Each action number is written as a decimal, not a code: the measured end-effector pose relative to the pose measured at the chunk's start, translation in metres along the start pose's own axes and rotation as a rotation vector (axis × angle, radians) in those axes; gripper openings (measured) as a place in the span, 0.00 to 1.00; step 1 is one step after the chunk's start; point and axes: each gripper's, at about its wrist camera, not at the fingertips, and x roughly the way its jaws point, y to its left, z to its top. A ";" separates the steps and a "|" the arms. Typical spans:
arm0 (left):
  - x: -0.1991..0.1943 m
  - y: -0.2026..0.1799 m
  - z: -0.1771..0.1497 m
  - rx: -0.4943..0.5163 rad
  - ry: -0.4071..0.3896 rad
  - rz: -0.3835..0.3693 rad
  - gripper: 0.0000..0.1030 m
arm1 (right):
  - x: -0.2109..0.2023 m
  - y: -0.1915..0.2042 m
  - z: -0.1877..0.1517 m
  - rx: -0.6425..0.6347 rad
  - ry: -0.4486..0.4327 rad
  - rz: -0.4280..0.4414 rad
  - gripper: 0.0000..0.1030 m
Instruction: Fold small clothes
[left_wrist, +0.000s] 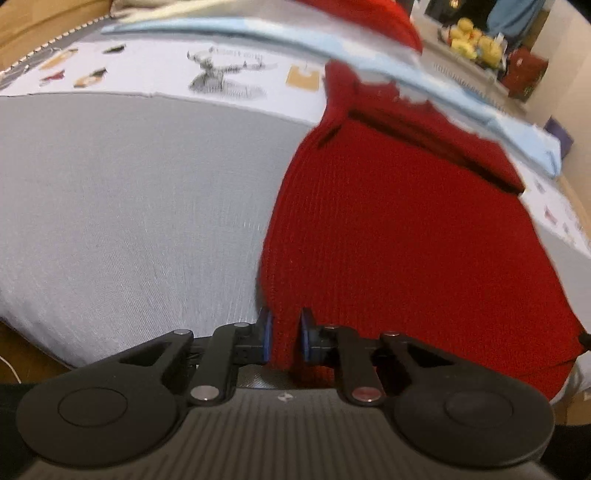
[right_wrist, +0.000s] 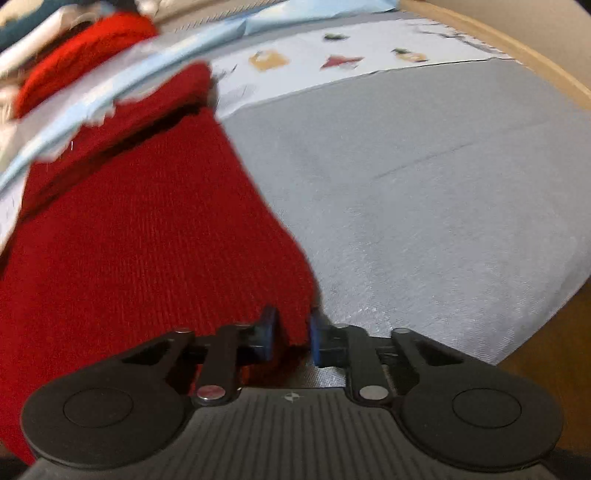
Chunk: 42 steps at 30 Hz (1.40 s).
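Note:
A red knitted garment (left_wrist: 406, 236) lies stretched over a grey cloth-covered table (left_wrist: 129, 206). My left gripper (left_wrist: 286, 338) is shut on the garment's near left corner, red knit pinched between its blue pads. In the right wrist view the same red garment (right_wrist: 140, 251) fills the left half, and my right gripper (right_wrist: 291, 336) is shut on its near right corner. The garment's far end, with a dark fold line, runs under a light blue cloth (left_wrist: 258, 33). Both views are motion-blurred.
A white printed sheet (left_wrist: 166, 77) with small pictures lies across the far part of the table. The light blue cloth (right_wrist: 110, 85) crosses behind the garment. A wooden edge (right_wrist: 517, 48) borders the far right. Yellow and red objects (left_wrist: 476, 40) sit in the room's background.

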 end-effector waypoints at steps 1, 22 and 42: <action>-0.004 0.002 0.000 -0.017 -0.009 -0.010 0.16 | -0.006 -0.005 0.001 0.034 -0.017 0.014 0.06; 0.028 0.007 -0.004 -0.053 0.020 0.033 0.45 | 0.023 0.012 -0.006 -0.073 0.040 -0.034 0.47; 0.030 0.009 0.004 -0.085 0.049 -0.033 0.16 | 0.016 0.011 -0.005 -0.036 0.042 0.026 0.15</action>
